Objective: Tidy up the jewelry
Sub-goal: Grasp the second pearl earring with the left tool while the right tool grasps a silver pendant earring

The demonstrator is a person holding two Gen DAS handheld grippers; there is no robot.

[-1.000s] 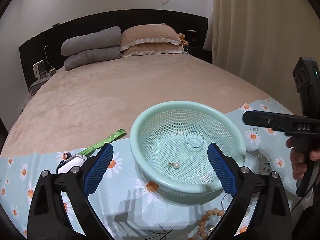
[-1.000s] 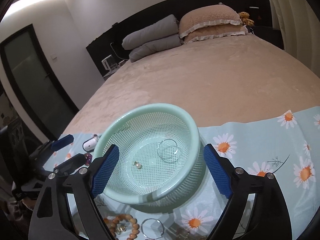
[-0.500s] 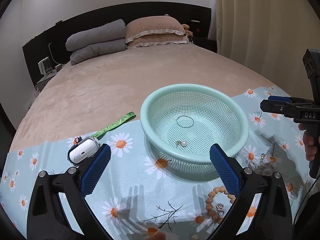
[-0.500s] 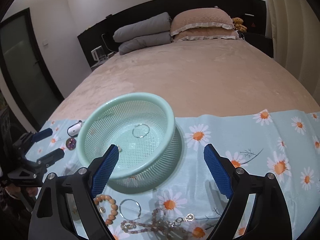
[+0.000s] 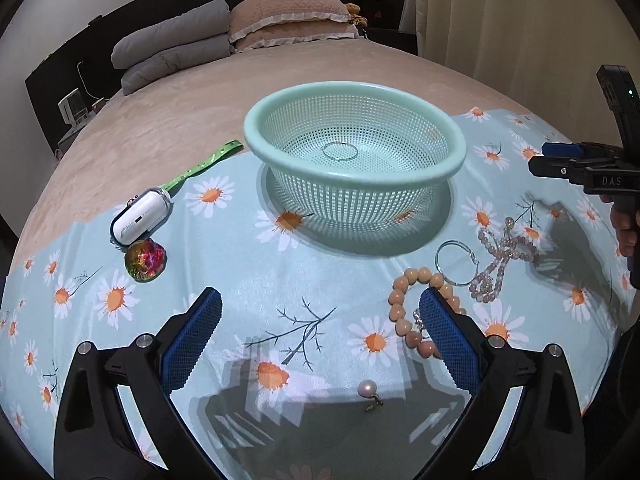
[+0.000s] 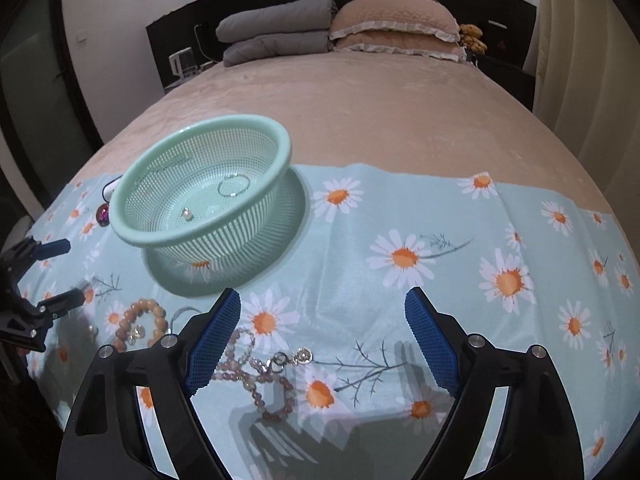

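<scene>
A mint mesh basket [image 5: 448, 168] [image 6: 280, 148] stands on a daisy cloth and holds a thin ring [image 5: 340, 151] [image 6: 234, 185] and a pearl earring [image 6: 186, 213]. On the cloth in front lie a peach bead bracelet [image 5: 400, 312] [image 6: 140, 306], a silver hoop [image 5: 456, 262], a purple bead necklace [image 5: 502, 260] [image 6: 260, 380] and a second pearl earring [image 5: 367, 390]. My left gripper [image 5: 320, 344] is open and empty above the cloth, near the bracelet. My right gripper [image 6: 322, 344] is open and empty above the necklace.
A white earbud case [image 5: 140, 222], a shiny coloured ball [image 5: 145, 261] and a green tape [image 5: 204, 164] lie left of the basket. The daisy cloth [image 6: 440, 208] covers the near end of a beige bed. Pillows [image 6: 392, 24] lie at the headboard.
Both grippers have pulled back and up from over the basket. The loose jewelry on the cloth in front of the basket has come into view. Both stay open.
</scene>
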